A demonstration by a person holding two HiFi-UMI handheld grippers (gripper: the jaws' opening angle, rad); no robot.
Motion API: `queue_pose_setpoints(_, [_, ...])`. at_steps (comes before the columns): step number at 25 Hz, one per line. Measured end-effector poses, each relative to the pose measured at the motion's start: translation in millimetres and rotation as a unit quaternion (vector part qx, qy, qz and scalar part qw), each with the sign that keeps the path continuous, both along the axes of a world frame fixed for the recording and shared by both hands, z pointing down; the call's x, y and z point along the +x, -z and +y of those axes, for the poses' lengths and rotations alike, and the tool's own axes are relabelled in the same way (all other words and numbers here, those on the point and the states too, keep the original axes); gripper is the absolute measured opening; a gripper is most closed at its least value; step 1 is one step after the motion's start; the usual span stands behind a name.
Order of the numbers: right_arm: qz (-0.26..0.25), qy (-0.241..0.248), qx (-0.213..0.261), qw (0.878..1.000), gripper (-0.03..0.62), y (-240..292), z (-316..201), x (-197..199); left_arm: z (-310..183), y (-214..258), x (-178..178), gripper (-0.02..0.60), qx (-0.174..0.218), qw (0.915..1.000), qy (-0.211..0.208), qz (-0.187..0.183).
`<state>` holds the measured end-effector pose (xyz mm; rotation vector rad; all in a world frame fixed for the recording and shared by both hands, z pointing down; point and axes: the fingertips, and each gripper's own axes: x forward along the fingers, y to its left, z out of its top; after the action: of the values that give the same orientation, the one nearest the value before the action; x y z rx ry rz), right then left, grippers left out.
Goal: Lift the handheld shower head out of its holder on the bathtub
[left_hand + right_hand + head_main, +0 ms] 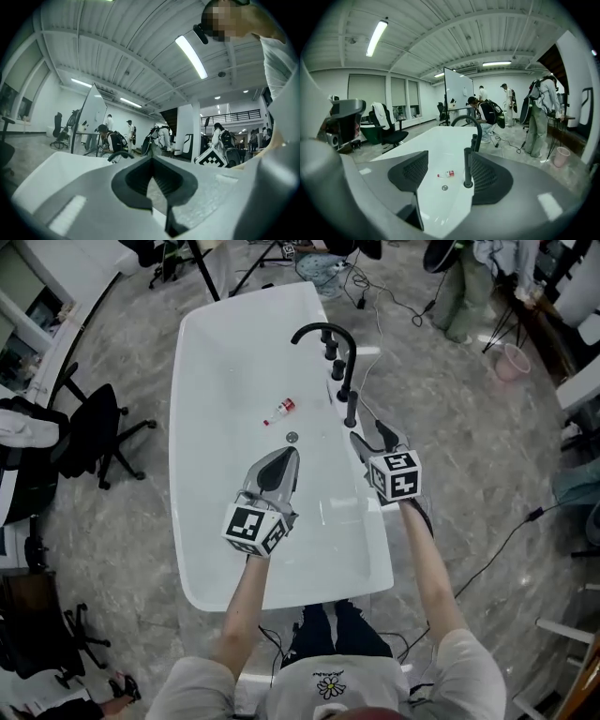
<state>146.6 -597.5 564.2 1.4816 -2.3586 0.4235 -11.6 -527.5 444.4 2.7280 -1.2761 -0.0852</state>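
right gripper (449,171) jaws wide apart, nothing between them yet. it sits just off the right edge of the bathtub (178,456), nose aimed along that edge. the handheld shower head (467,164) is a slim black wand standing upright in its holder (468,184) on the right edge, about mid-length, first in the row of black fittings. the knobs (336,357) and the arched spout (323,330) lie beyond it toward the far end. in the right gripper view the wand lines up nearer my right jaw than the middle, and it looks a little ahead of the tips, not yet enclosed. left gripper (152,180) jaws together and empty, hanging over the basin near the middle, clear of the job. a small red-capped bottle (281,409) and the drain (292,437) are on the tub floor, no bearing on this. judgement: step in hand is the approach. i'd shift slightly right to centre the wand, ease forward until the pads straddle it on its upper half, close firmly, then pull straight up along its axis. a tilted pull could bind it in the socket. the finish looks smooth, so slipping is the risk. a hose probably trails below, so lift slowly.
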Motion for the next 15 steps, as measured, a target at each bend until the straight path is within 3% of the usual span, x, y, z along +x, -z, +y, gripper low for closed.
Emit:
queue_pose_setpoints(4, [0.039, -0.002, -0.009, 0.999, 0.313, -80.5, -69.6, -0.1, -49.8, -63.0, 4.0, 0.000, -0.007, 0.9998, 0.012, 0.014])
queue_pose_setpoints(7, [0.059, -0.025, -0.039, 0.997, 0.300, -139.9, -105.1, 8.8, -65.9, -108.0, 3.2, 0.000, -0.022, 0.9994, 0.020, 0.020])
queue_pose_setpoints(15, [0.020, -0.048, -0.102, 0.993, 0.274, -215.6, -139.6, 13.8, -77.0, -176.6, -5.5, 0.000, -0.058, 0.9978, 0.031, 0.014])
